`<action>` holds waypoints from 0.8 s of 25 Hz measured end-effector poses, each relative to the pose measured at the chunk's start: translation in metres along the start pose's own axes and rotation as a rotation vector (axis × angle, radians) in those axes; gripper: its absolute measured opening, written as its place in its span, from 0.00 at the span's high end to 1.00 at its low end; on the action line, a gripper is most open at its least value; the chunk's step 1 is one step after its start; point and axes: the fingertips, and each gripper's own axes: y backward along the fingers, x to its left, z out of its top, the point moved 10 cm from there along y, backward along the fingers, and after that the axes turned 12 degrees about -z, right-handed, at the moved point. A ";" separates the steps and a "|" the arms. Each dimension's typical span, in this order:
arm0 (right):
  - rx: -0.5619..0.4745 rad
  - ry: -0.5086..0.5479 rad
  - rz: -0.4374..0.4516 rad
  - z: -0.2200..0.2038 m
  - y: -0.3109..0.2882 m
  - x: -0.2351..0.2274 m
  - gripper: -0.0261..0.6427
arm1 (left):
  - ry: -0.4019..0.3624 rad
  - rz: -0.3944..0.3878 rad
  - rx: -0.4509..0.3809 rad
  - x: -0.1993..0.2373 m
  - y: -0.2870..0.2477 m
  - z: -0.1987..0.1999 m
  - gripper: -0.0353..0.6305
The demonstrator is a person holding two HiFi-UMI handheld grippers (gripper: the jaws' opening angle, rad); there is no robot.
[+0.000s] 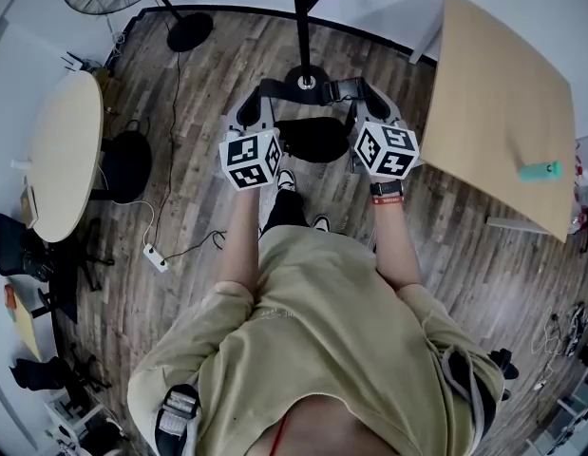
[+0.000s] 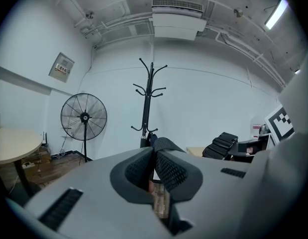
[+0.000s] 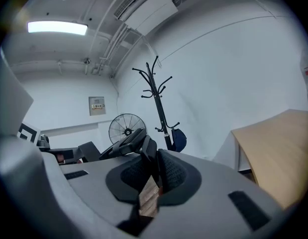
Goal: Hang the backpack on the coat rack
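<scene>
Two tools are held out ahead on roughly parallel forearms, both pointing near level toward the rack (image 1: 304, 27). Left tool (image 2: 154, 156): jaws closed on a woven strap (image 2: 166, 144). Right tool (image 3: 154, 159): jaws nearly together, clamped on a black strap (image 3: 125, 144). The black backpack (image 1: 312, 141) is slung between the two tools by its straps. It sits just before the rack's base, not on a hook.
</scene>
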 end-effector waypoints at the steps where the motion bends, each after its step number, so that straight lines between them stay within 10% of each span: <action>1: -0.007 0.012 -0.005 0.002 -0.007 0.000 0.89 | -0.001 -0.005 -0.003 0.003 -0.006 0.001 0.91; 20: 0.073 0.089 -0.130 0.011 -0.156 0.031 0.89 | 0.006 -0.091 0.047 0.080 -0.149 0.024 0.91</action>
